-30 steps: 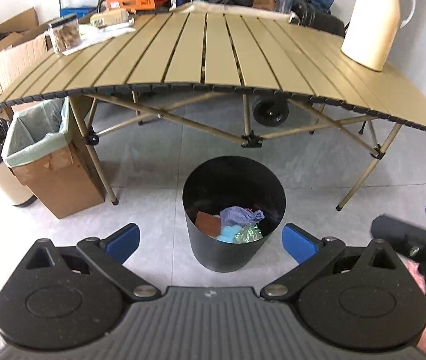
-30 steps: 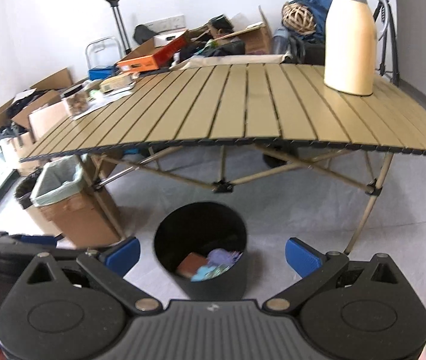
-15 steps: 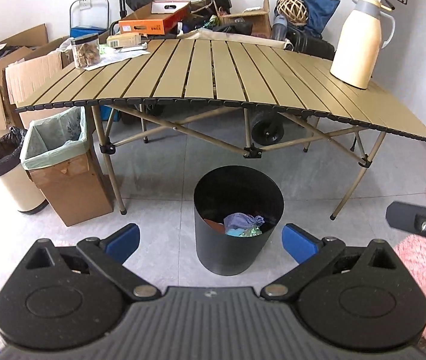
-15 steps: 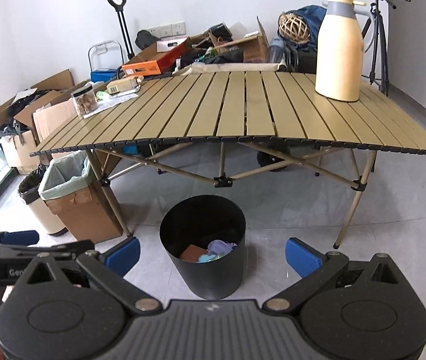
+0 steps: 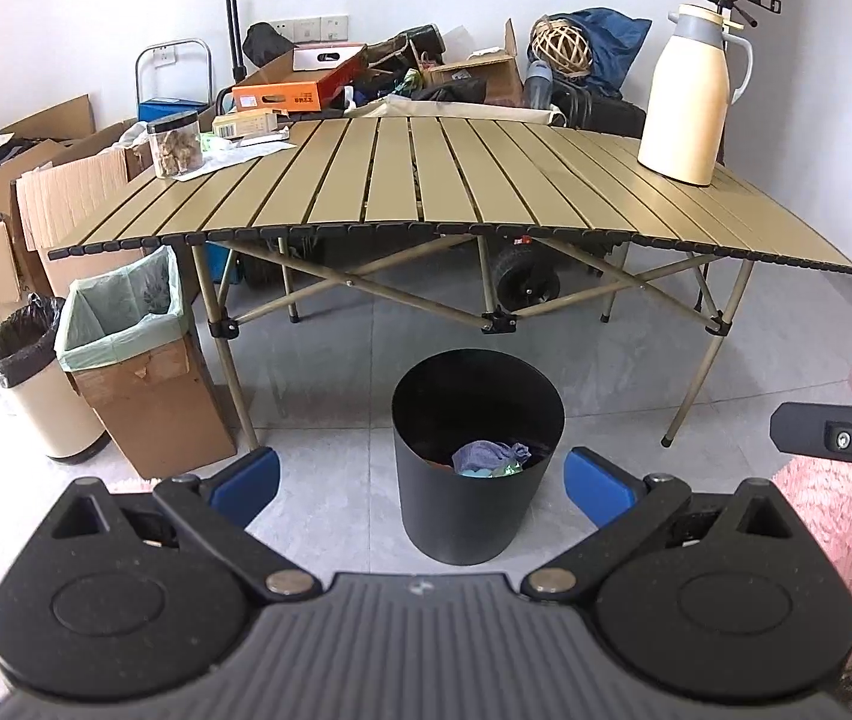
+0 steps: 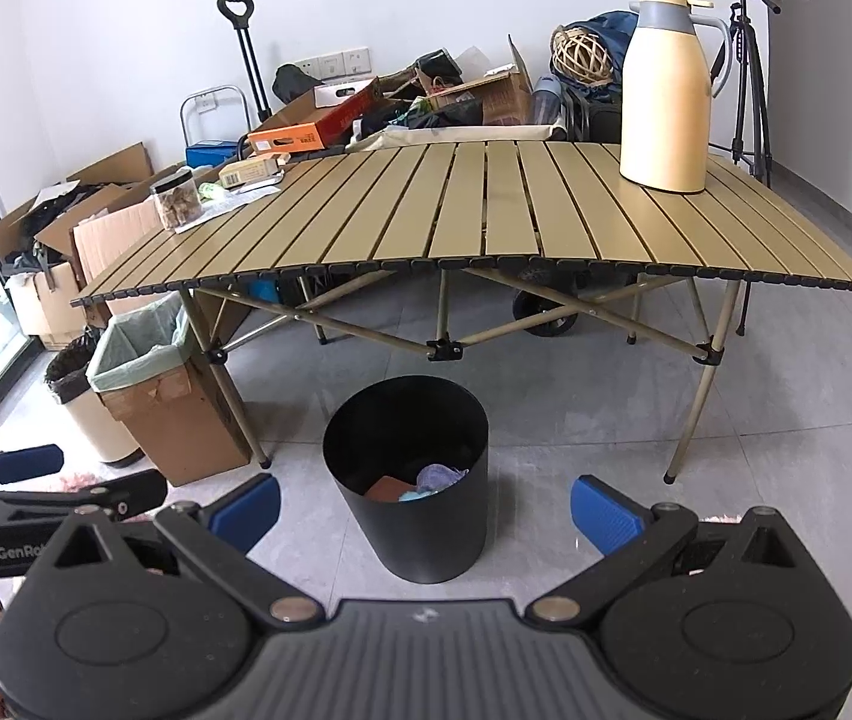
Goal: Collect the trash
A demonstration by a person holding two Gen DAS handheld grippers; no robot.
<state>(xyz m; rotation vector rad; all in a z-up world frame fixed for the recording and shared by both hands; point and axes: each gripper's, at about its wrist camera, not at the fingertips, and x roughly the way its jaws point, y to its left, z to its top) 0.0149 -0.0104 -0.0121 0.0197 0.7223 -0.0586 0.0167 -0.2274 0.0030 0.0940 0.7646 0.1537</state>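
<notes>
Standing on the grey floor in front of the folding table [image 5: 426, 180], one black bin [image 5: 477, 456] is holding the trash [image 5: 489, 457]: a purple-blue cloth, something light blue-green, and, in the right view, a brown piece. To its left, one cardboard box [image 5: 144, 384] lined with a pale green bag and one cream bin [image 5: 42, 384] with a black liner are sitting side by side; their contents are not showing. One cream jug [image 5: 687, 96] and one clear jar [image 5: 174, 144] of brown pieces are resting on the table. The left gripper [image 5: 420, 480] and right gripper [image 6: 423, 507] are both gaping wide, holding nothing.
</notes>
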